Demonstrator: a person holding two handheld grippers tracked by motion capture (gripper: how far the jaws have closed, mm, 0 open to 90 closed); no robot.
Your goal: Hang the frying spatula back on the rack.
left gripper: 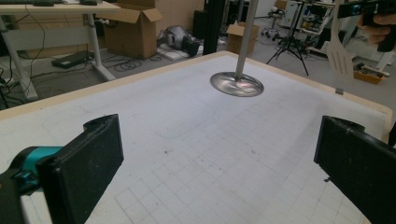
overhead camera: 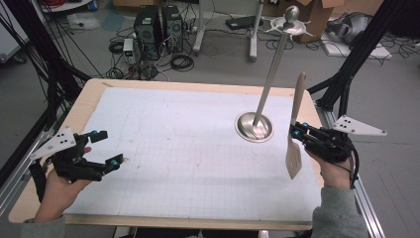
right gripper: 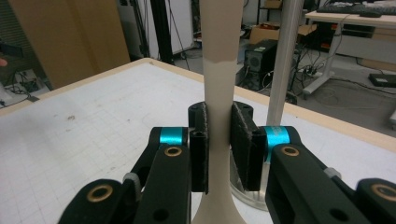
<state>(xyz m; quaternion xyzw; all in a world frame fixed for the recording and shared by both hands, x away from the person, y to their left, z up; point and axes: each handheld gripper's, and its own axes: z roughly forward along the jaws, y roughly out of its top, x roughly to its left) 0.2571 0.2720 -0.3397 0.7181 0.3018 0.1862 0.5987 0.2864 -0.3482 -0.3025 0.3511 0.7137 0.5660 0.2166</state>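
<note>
Spatula handle (right gripper: 218,93) between gripper (right gripper: 218,147) pads

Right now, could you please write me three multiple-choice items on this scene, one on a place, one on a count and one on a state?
1. Where does the metal stand rest?
A. on the floor
B. on the table's right half
C. in the left gripper

2. How many spatulas show?
A. one
B. two
C. three

3. How are the left gripper's jaws?
A. shut on the spatula
B. shut on nothing
C. open, nothing between them

Key: 1 B, its round base sits on the white mat near the right edge. 2 A, one beige spatula, held blade down by the right gripper. 3 C, the left gripper view shows bare mat between them.
</note>
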